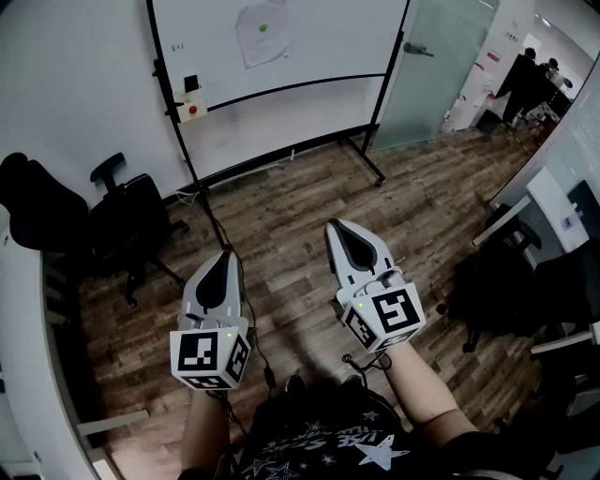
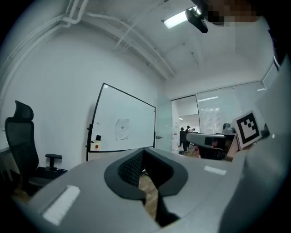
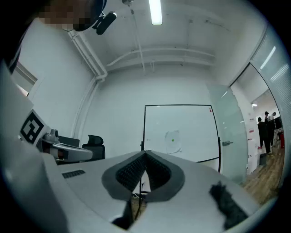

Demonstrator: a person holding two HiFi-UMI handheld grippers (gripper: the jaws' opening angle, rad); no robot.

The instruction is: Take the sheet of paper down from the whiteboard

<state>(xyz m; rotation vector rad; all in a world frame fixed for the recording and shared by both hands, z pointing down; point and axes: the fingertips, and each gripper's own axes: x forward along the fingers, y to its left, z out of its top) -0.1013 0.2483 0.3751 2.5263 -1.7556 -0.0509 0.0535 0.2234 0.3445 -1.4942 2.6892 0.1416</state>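
Note:
A white sheet of paper (image 1: 262, 32) hangs on the whiteboard (image 1: 309, 42) at the far end of the room, pinned by a green magnet (image 1: 263, 27). The same paper (image 2: 122, 129) shows small in the left gripper view, and the paper (image 3: 173, 141) shows again in the right gripper view. My left gripper (image 1: 223, 255) and right gripper (image 1: 335, 227) are held side by side well short of the board, both shut and empty, pointing roughly level toward it.
A red-and-white box (image 1: 191, 107) sits on the board's tray at its left post. Black office chairs (image 1: 127, 216) stand left. A glass door (image 1: 441, 66) is right of the board. Desks and chairs (image 1: 553, 272) line the right side. People stand far back (image 1: 534, 80).

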